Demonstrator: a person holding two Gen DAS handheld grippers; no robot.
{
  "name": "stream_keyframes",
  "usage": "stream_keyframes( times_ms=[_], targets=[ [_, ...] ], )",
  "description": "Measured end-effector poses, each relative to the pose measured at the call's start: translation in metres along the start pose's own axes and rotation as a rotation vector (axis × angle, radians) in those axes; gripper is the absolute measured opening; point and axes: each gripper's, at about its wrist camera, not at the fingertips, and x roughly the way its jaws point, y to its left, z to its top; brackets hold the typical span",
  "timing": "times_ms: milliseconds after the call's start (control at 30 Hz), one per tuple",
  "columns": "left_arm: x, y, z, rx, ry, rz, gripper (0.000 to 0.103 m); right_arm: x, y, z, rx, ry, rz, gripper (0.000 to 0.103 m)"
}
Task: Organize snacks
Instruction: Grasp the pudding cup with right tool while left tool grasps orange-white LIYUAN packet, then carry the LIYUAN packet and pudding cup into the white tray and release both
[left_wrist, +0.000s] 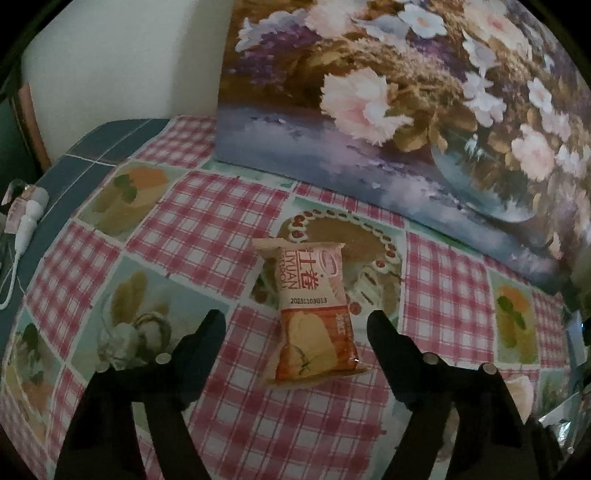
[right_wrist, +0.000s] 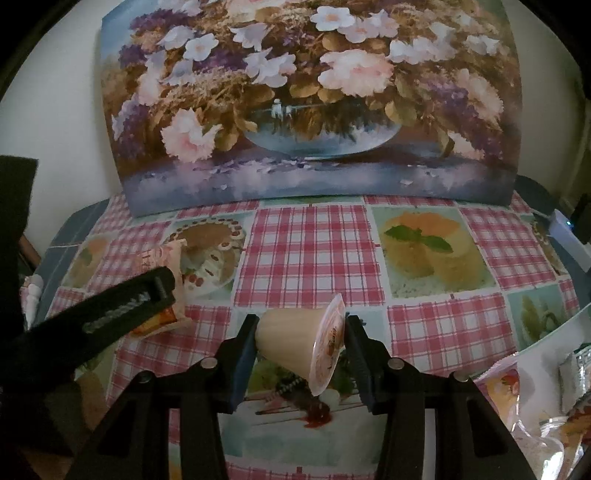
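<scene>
An orange and cream snack packet (left_wrist: 314, 317) lies flat on the checked tablecloth (left_wrist: 207, 229). My left gripper (left_wrist: 295, 321) is open and straddles the packet's near half, with a gap on each side between the pads and the wrapper. In the right wrist view the same packet (right_wrist: 162, 258) shows at the left, partly hidden behind a left gripper finger (right_wrist: 129, 306). My right gripper (right_wrist: 301, 325) is shut on a cream pudding cup (right_wrist: 291, 339). The cup is tipped on its side, base to the left and foil lid to the right, just above the table.
A large flower painting (right_wrist: 310, 103) leans against the wall along the table's back. Crinkled snack bags (right_wrist: 535, 398) lie at the right front. A white object with a cable (left_wrist: 29, 218) rests at the table's teal left edge (left_wrist: 92, 147).
</scene>
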Motion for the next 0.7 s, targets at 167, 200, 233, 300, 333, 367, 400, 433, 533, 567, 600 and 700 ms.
stream_keyframes(
  times_ms=[167,200,233,300,333,367,400,433,533,567,600,700],
  targets=[
    [0.009,-0.001,-0.006,0.005,0.018,-0.001,0.047,0.002,0.001,-0.001,-0.006,0.003,0.001,0.050],
    [0.009,0.000,-0.007,0.008,0.014,0.009,0.047,0.002,0.001,-0.001,-0.006,0.004,0.001,0.050],
    [0.009,0.000,-0.007,0.008,0.013,0.007,0.041,0.002,0.001,-0.001,-0.007,0.005,0.002,0.050],
    [0.007,0.000,-0.007,0.008,0.006,0.007,0.037,0.002,0.002,-0.001,-0.008,0.006,0.003,0.050],
    [0.006,0.001,-0.007,0.012,0.007,0.015,0.036,0.002,0.002,0.000,-0.009,0.007,0.003,0.050],
    [0.005,0.001,-0.007,0.015,0.010,0.017,0.036,0.002,0.001,0.000,-0.009,0.007,0.003,0.050],
    [0.005,0.001,-0.007,0.016,0.015,0.015,0.036,0.002,0.001,0.000,-0.009,0.008,0.003,0.050],
    [0.004,0.002,-0.008,0.013,0.024,0.017,0.036,0.002,0.001,0.000,-0.009,0.008,0.004,0.050],
    [0.001,0.004,-0.009,0.004,0.039,0.031,0.036,0.001,0.000,-0.001,-0.003,0.014,0.003,0.050],
    [-0.002,0.004,-0.009,0.000,0.045,0.033,0.036,-0.001,-0.001,-0.001,-0.002,0.016,0.002,0.050],
    [-0.004,0.004,-0.009,-0.004,0.048,0.033,0.036,-0.003,-0.001,-0.001,-0.001,0.017,0.002,0.050],
    [-0.017,0.004,-0.009,-0.015,0.057,0.033,0.036,-0.010,-0.003,-0.002,0.008,0.019,0.002,0.050]
  ],
)
